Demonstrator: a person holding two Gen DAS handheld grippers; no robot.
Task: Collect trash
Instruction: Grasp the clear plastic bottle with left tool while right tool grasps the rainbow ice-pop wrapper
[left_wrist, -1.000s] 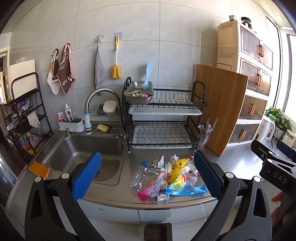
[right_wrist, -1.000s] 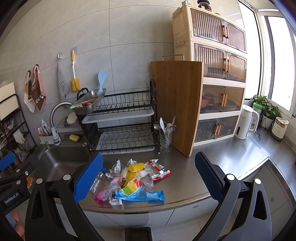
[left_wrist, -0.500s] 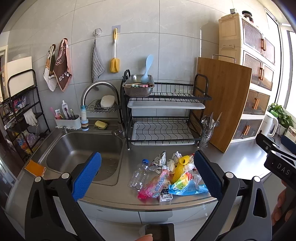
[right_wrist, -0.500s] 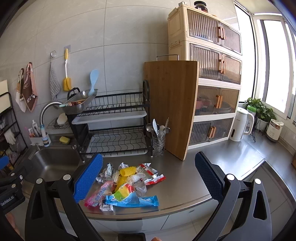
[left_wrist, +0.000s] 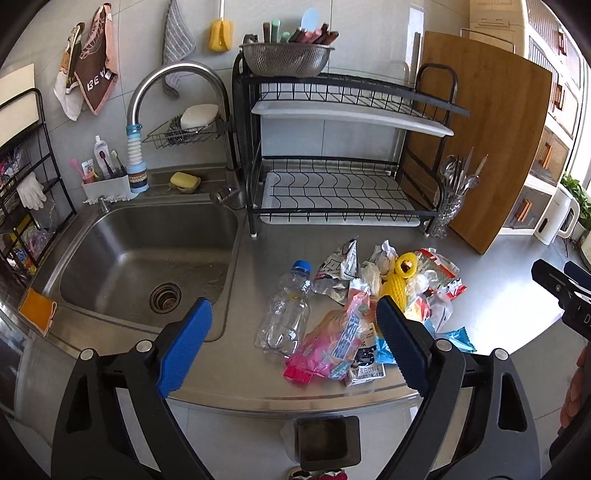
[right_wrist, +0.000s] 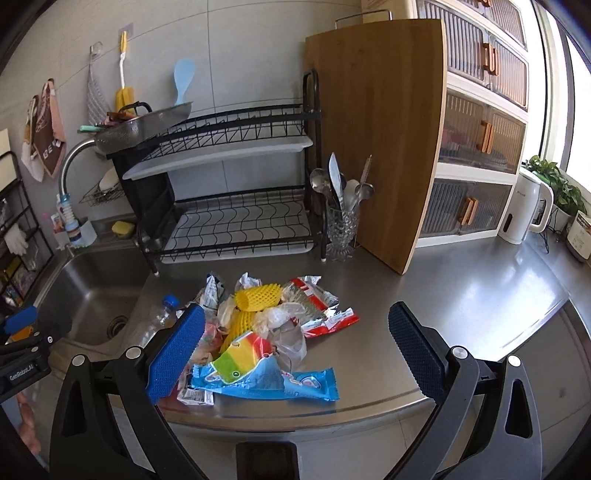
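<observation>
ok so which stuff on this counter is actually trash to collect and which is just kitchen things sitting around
Trash to collect:
- clear plastic bottle
- pink wrapper
- yellow foam net
- red wrapper
- blue wrapper
- crumpled clear plastic

Just kitchen things:
- dish rack
- cutting board
- cutlery glass
- kettle
- sink
</observation>
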